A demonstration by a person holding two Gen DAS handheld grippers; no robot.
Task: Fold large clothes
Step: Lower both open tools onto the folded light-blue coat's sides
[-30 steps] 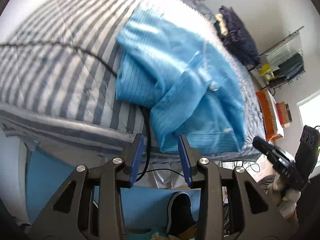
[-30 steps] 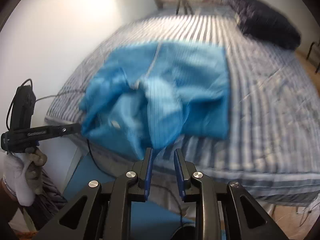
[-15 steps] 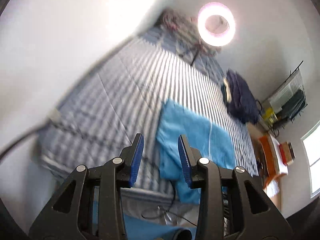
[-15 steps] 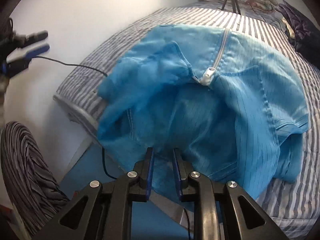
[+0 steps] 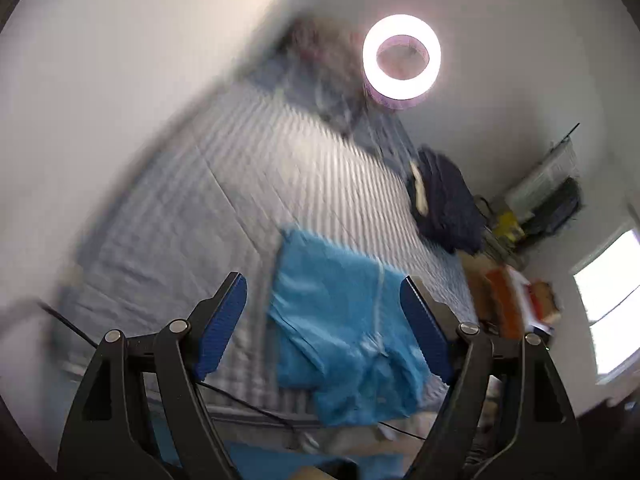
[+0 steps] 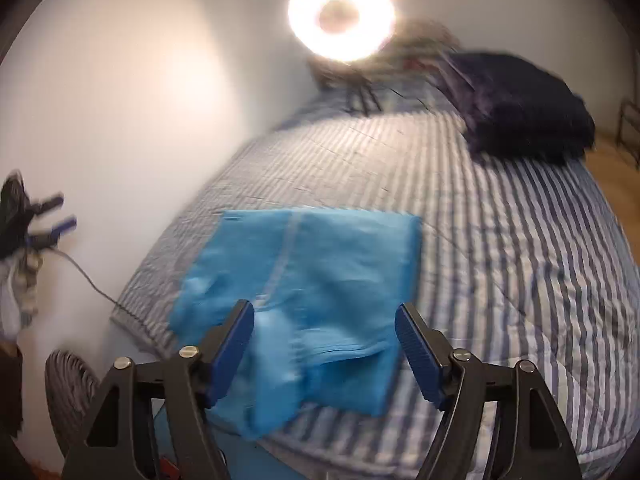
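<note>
A light blue zip-front garment (image 5: 340, 320) lies partly folded near the front edge of a striped bed (image 5: 192, 216); its near end hangs over the edge. It also shows in the right wrist view (image 6: 320, 280) on the bed (image 6: 500, 260). My left gripper (image 5: 324, 324) is open and empty, held off the bed in front of the garment. My right gripper (image 6: 324, 344) is open and empty, just short of the garment's near edge. The left gripper (image 6: 44, 216) shows at far left in the right wrist view. Both views are blurred.
A lit ring light (image 6: 340, 16) stands at the bed's far end. A dark navy bundle (image 6: 520, 108) lies at the bed's far right. A black cable (image 6: 92, 284) runs to the bed's left edge. A wall (image 6: 120, 100) borders the left side. Shelves (image 5: 552, 196) stand at right.
Both grippers opened wide. The right gripper let go of the blue garment, which dropped onto the bed, and drew back. The left gripper swung up and away from the bed edge.
</note>
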